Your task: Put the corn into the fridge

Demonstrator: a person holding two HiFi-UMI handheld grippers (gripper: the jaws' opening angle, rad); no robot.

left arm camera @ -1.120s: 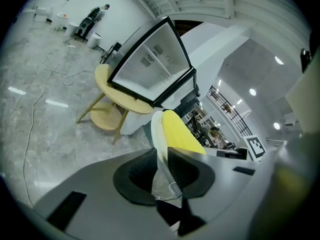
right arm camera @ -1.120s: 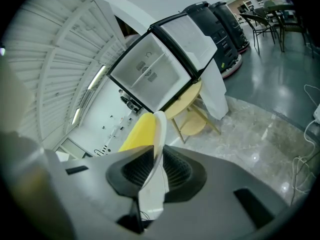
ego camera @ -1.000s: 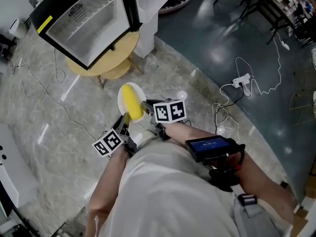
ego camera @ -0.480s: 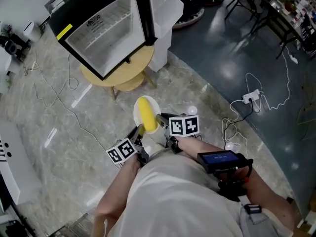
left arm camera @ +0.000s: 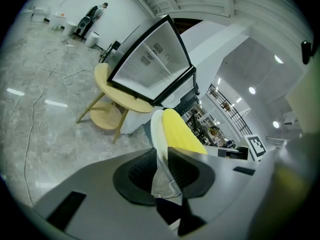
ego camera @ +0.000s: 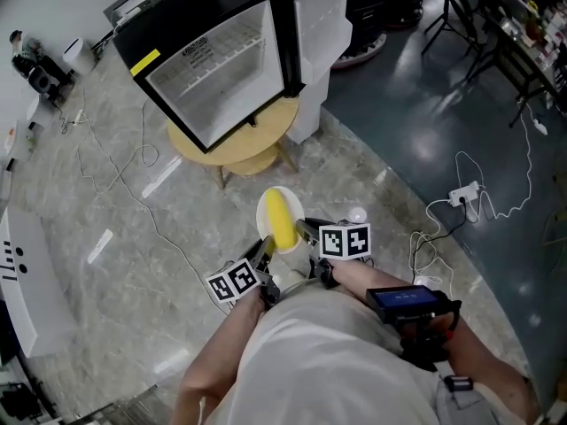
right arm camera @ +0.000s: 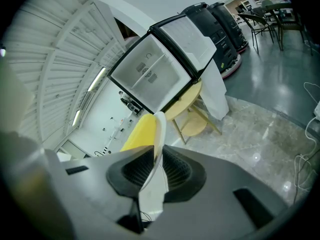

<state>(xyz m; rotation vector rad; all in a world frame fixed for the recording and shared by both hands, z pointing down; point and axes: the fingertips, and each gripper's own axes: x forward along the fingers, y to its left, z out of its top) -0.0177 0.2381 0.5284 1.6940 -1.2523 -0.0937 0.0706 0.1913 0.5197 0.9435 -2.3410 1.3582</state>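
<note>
A yellow corn cob (ego camera: 283,219) lies on a small white plate (ego camera: 268,202) that both grippers carry above the floor. My left gripper (ego camera: 263,248) is shut on the plate's near left rim (left arm camera: 158,134). My right gripper (ego camera: 304,230) is shut on the right rim (right arm camera: 158,134). The corn (left arm camera: 180,133) (right arm camera: 140,132) shows past the jaws in both gripper views. Ahead stands a small black fridge (ego camera: 217,56) with its door (ego camera: 319,20) open and its white inside empty, on a round wooden table (ego camera: 244,140).
Cables (ego camera: 133,162) trail over the marble floor left of the table. A white power strip (ego camera: 467,193) with cords lies on the darker floor at right. A white cabinet (ego camera: 27,282) stands at the left edge, chairs (ego camera: 465,7) at the upper right.
The fridge and table have shifted right and lower in the head view and look nearer. The plate with the corn stays gripped the same way between both grippers.
</note>
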